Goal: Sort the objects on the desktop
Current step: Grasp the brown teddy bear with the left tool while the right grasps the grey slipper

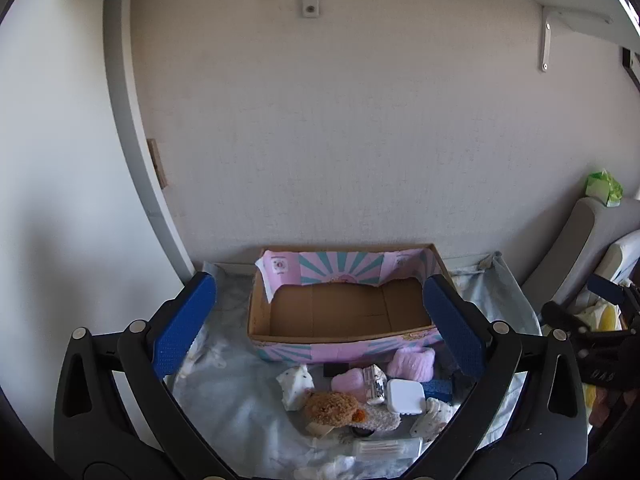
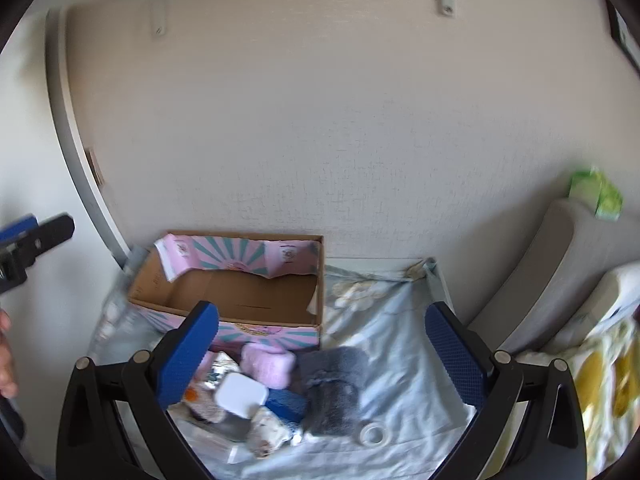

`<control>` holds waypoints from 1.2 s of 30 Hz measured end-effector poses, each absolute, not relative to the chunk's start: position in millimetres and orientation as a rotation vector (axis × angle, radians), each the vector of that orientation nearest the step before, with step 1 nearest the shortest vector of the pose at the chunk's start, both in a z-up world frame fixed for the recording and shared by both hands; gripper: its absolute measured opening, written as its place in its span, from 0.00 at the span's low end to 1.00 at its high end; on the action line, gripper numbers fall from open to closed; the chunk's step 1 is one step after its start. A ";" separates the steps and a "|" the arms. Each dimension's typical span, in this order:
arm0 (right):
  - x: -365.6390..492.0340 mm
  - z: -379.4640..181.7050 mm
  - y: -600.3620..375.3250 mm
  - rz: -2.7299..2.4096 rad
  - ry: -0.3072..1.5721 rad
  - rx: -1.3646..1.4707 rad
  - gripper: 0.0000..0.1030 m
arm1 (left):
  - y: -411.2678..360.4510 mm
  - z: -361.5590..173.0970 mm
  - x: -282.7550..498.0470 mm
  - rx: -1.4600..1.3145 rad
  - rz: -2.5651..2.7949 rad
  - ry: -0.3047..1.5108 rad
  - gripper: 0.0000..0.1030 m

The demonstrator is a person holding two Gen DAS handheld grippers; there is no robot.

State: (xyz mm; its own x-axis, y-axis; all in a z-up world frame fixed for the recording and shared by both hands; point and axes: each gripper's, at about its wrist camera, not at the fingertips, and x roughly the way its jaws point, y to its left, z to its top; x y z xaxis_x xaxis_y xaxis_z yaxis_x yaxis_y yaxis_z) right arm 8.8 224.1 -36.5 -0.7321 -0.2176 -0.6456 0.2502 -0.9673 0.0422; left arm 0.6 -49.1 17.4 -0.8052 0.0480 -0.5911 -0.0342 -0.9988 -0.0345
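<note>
An open cardboard box (image 1: 340,314) with pink and teal print stands against the wall; its inside looks bare. It also shows in the right wrist view (image 2: 240,300). In front of it lies a pile: a brown plush toy (image 1: 332,402), pink fluffy items (image 1: 412,364), a white square case (image 1: 405,396), a clear tube (image 1: 386,449). The right wrist view adds a grey furry item (image 2: 334,388) and a tape roll (image 2: 373,433). My left gripper (image 1: 320,320) is open above the pile. My right gripper (image 2: 322,354) is open above it too.
A light blue floral cloth (image 2: 400,340) covers the table. A grey chair back (image 2: 560,264) with a green packet (image 2: 596,194) on top stands at the right. The wall is close behind the box. The right gripper's body shows in the left wrist view (image 1: 592,344).
</note>
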 end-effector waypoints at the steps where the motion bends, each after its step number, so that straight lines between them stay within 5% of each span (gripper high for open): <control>1: 9.7 -34.8 228.8 -2.709 0.033 0.990 1.00 | -51.4 18.3 0.1 -0.968 2.943 -0.045 1.00; 20: 4.1 -51.4 229.3 -2.634 0.091 1.083 1.00 | -73.6 -11.8 -1.9 -1.087 2.899 -0.069 1.00; 36: -44.9 -146.3 228.0 -2.340 0.167 1.463 1.00 | -53.3 -172.1 -2.5 -1.500 2.573 -0.047 0.97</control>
